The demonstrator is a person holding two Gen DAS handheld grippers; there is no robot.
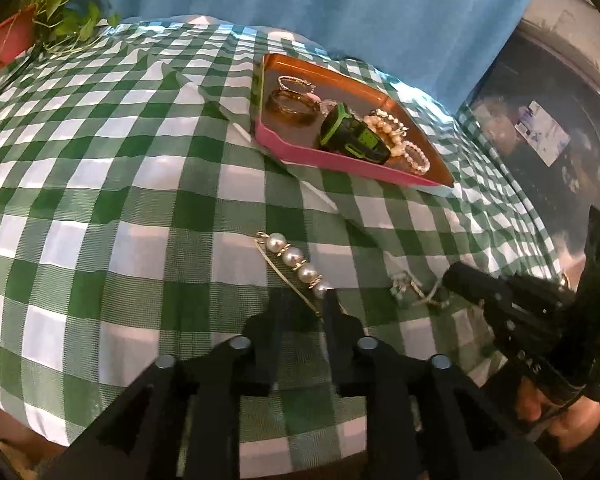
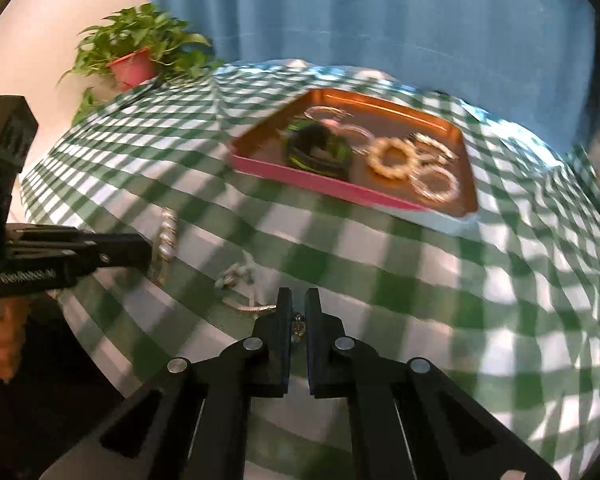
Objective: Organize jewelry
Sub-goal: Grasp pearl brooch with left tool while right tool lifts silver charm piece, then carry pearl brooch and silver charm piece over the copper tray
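A gold pin with a row of pearls [image 1: 296, 264] lies on the green checked cloth. Its near end reaches between the fingers of my left gripper [image 1: 308, 300], which stand apart without pressing on it. To the right, a thin silver chain [image 1: 410, 292] lies on the cloth, and my right gripper [image 1: 452, 278] is at its end. In the right wrist view my right gripper [image 2: 298, 312] is shut on the silver chain [image 2: 256, 307], part of which shows between the pads. The left gripper [image 2: 146, 256] sits beside the pearl pin [image 2: 168, 236]. The pink tray [image 1: 284, 148] holds bangles, pearl bracelets and a green-black object.
The tray [image 2: 340, 188] stands at the back of the table, in front of a blue curtain [image 2: 380, 20]. A potted plant in a red pot [image 2: 134, 68] stands at the far left corner. The cloth has folds near the tray. A hand [image 2: 0, 340] holds the left gripper.
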